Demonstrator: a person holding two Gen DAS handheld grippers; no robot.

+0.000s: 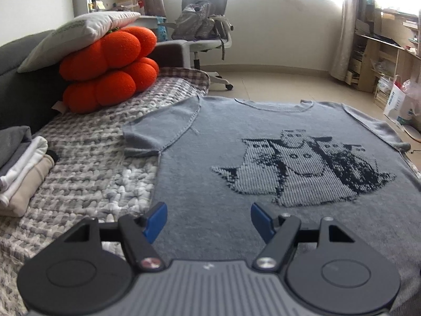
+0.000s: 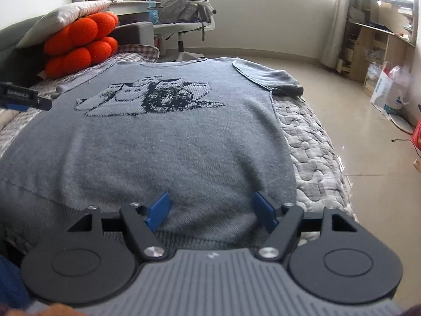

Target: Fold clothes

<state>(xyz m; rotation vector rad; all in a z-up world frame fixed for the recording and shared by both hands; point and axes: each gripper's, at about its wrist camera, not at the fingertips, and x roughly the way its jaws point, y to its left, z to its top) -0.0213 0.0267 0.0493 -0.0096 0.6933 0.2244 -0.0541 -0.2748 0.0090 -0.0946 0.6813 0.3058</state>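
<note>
Spread flat on the quilted bed (image 1: 86, 173), the grey cat sweater (image 1: 210, 158) runs collar-away from both released grippers, left gripper (image 1: 208, 220) and right gripper (image 2: 210, 208) poised empty over its hem.

An orange pumpkin-shaped cushion (image 1: 110, 71) is sitting far left on the quilted bedspread (image 1: 86, 173), with a white pillow (image 1: 79, 29) leaning on top of it. A grey office chair (image 1: 205, 26) carrying a bag is standing beyond on the tiled floor. Wooden shelves (image 1: 381, 52) are lining the right wall.
</note>
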